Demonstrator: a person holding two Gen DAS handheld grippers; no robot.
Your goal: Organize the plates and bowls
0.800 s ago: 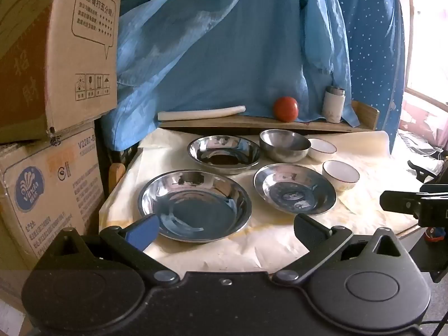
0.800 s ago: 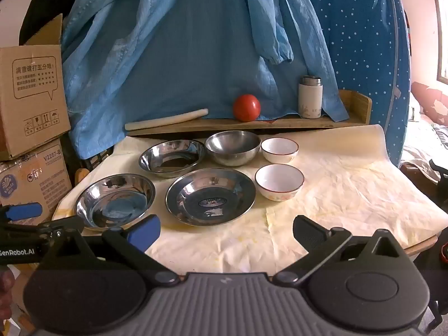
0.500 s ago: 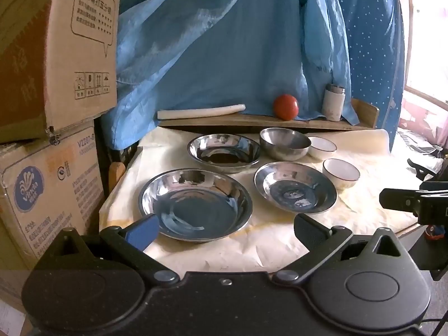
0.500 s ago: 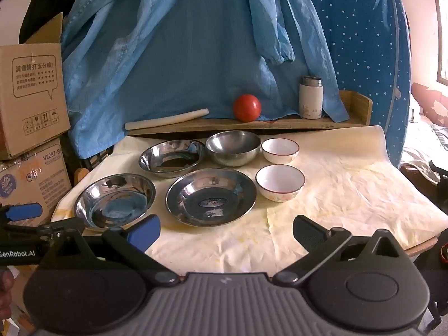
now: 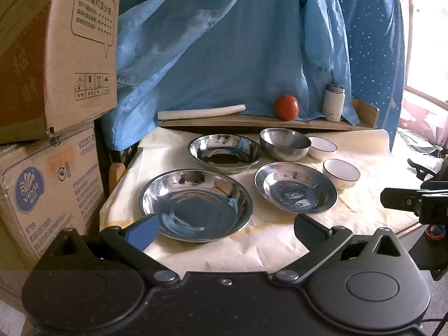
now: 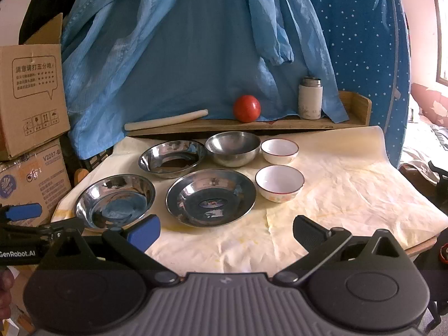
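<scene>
The table (image 6: 350, 190), draped in a creased cream sheet, carries all the dishes on its left half, laid out singly in two rows, probably so each can be picked up on its own before stacking.

Taking the middle steel plate (image 6: 210, 197) as the clock's centre in the right wrist view: the largest steel plate (image 5: 196, 204) lies at 9 o'clock, near the front left edge; a deeper steel plate (image 6: 172, 158) sits at 11 o'clock; the steel bowl (image 6: 233, 147) at 12 to 1 o'clock; the nearer white bowl (image 6: 279, 182) at 3 o'clock; the farther white bowl (image 6: 279, 150) at 1 to 2 o'clock, just beside the steel bowl. All six rest mouth-up and level. Being round, none has a long axis; each opens straight upward, so a rim is what a finger must catch.

Behind them, on a wooden shelf (image 6: 294, 123) at 12 o'clock, stand a red ball or fruit (image 6: 247, 108) and a small white flask (image 6: 310, 98).

The left tool (image 5: 225, 229) hangs short of the largest plate, jaws wide and empty. The right tool (image 6: 226, 231) hangs before the middle plate, likewise wide and empty. Nothing is nested yet, so I judge the sorting not begun.
</scene>
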